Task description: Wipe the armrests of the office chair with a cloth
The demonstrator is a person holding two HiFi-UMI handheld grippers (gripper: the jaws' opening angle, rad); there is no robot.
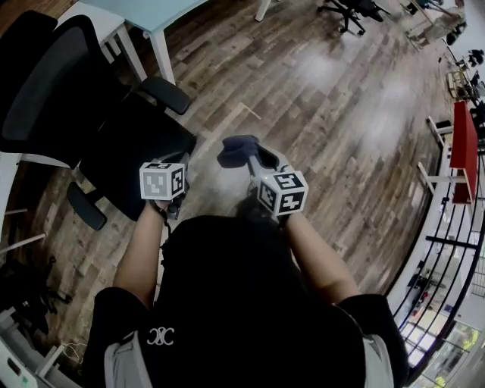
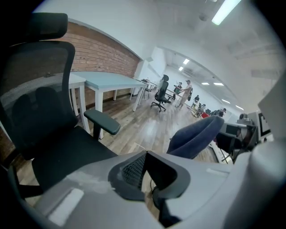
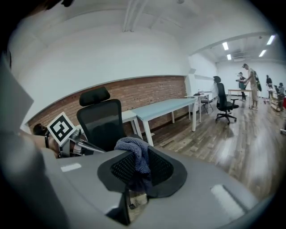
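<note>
A black office chair (image 1: 91,114) stands at my left, with its far armrest (image 1: 163,92) and near armrest (image 1: 86,206) both bare. My right gripper (image 1: 244,159) is shut on a dark blue cloth (image 1: 236,148), which it holds in the air to the right of the seat. In the right gripper view the cloth (image 3: 136,154) is bunched between the jaws of the right gripper (image 3: 140,169). My left gripper (image 1: 186,151) hovers over the seat's front corner. In the left gripper view the left gripper (image 2: 145,165) holds nothing, its jaws close together, with the armrest (image 2: 102,120) ahead and the cloth (image 2: 196,136) to the right.
A white-legged table (image 1: 144,15) with a light blue top stands just behind the chair. Wood floor (image 1: 326,114) stretches to the right. Another office chair (image 3: 222,103) and people stand far down the room. A red panel (image 1: 464,148) and a black railing (image 1: 447,242) run along the right.
</note>
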